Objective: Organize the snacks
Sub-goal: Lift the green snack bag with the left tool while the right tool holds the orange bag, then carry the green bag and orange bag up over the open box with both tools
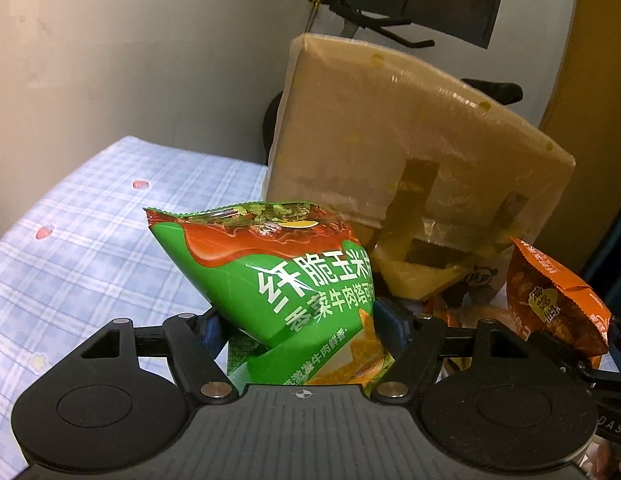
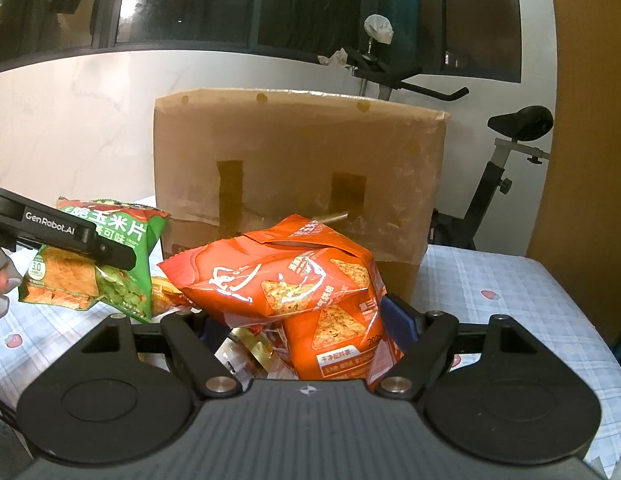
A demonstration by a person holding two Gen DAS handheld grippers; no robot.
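Green chip bag [image 1: 286, 292] clamped between closed left gripper [image 1: 298, 320] fingers; orange chip bag [image 2: 302, 280] likewise in right gripper [image 2: 306, 324], box [image 2: 298, 168] at 12 o'clock.

We find the green snack bag [image 1: 278, 280] and orange snack bag [image 2: 294, 276] of glossy, crinkled plastic film. The cardboard box [image 2: 298, 152] is matt and taped. The table's checked cloth [image 1: 82, 232] is soft-woven. Both claws show matt black plastic.

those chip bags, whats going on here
A person is sorting snacks with two handheld grippers. The left gripper is shut on a green chip bag, held up above the checked tablecloth. The right gripper is shut on an orange chip bag. A cardboard box stands just behind.
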